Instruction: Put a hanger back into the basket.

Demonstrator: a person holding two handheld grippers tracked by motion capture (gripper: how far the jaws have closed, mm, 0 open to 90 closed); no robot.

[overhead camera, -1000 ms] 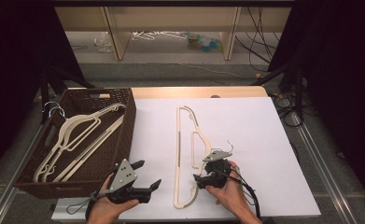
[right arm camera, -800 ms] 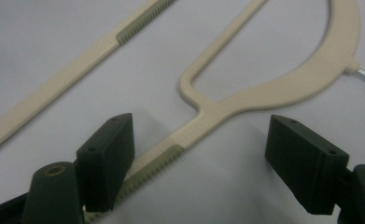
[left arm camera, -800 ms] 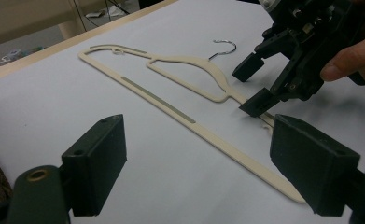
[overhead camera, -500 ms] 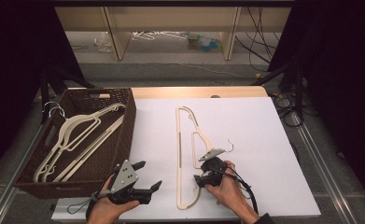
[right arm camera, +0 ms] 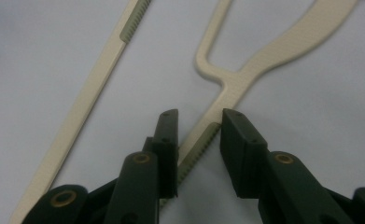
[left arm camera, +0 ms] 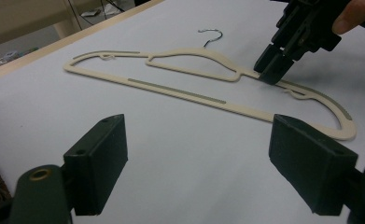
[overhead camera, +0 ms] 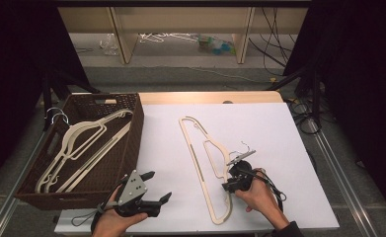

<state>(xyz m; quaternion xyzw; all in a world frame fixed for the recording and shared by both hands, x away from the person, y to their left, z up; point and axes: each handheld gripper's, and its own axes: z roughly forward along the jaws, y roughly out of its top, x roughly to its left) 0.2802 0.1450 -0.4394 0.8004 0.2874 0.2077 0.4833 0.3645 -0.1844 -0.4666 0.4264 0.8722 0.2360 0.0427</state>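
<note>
A cream hanger [overhead camera: 192,146] lies flat on the white table top, its wire hook [overhead camera: 245,146] pointing right. My right gripper [overhead camera: 228,186] points down at the hanger's near shoulder, and its jaws have just been closing. In the right gripper view the hanger's arm [right arm camera: 264,56] runs slantwise between the pads of the right gripper [right arm camera: 199,126] and touches both. My left gripper [overhead camera: 160,185] hovers at the front left, open, with nothing between its pads [left arm camera: 101,154]. The left gripper [left arm camera: 203,158] faces the hanger [left arm camera: 180,92] and the right gripper [left arm camera: 271,70].
A dark wicker basket [overhead camera: 131,143] stands at the table's left with several cream hangers [overhead camera: 82,138] in it. The white sheet [overhead camera: 279,128] stretches right of the hanger. Cables hang off the table's right side, and a wooden shelf stands behind.
The right gripper's jaws narrowed onto the hanger's arm and the hand shifted right. The hanger swung with it, near end to the right. The left gripper kept still.
</note>
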